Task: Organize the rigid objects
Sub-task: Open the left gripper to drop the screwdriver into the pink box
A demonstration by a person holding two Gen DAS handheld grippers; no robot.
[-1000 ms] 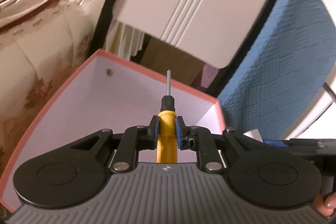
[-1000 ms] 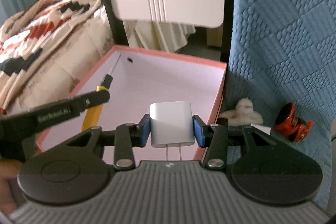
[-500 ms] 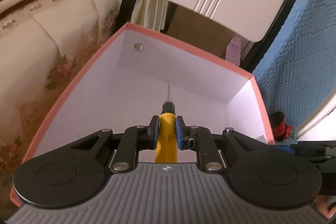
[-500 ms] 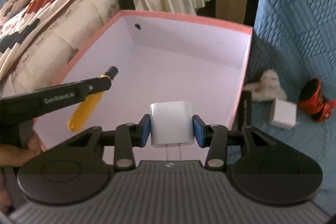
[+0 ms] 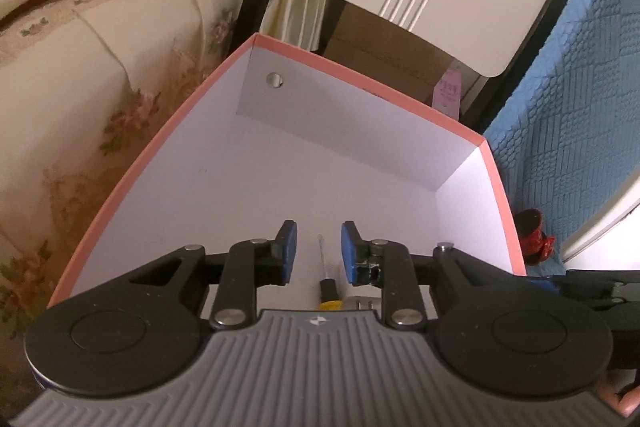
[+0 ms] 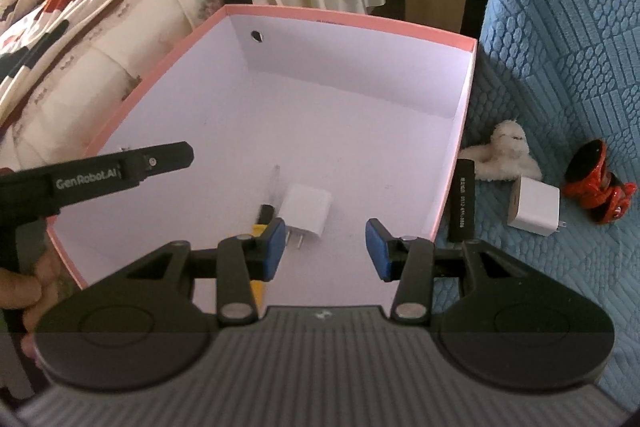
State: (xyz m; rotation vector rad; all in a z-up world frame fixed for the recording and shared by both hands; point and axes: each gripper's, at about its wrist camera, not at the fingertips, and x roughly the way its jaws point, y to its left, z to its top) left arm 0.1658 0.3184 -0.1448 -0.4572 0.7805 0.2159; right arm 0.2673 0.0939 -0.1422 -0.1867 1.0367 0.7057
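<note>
Both grippers have just let go. The left gripper point(image 5: 316, 253) hangs with its jaws apart over the pink-rimmed box point(image 6: 460, 187), and the yellow-handled screwdriver point(image 5: 329, 287) it clamped half a second ago lies on the box floor below. The right gripper point(image 6: 326, 247) is spread wide too — its white charger point(image 6: 306, 213) now rests inside, touching or just beside the screwdriver. Two items are stowed, then. Outside on the blue quilt point(image 6: 560, 67) wait a second white charger point(image 6: 534, 206), a black stick (printed, unreadable) point(image 6: 462, 205) against the box wall, a red figure point(image 6: 598, 185) — and a plush toy point(image 6: 506, 153), hardly rigid.
</note>
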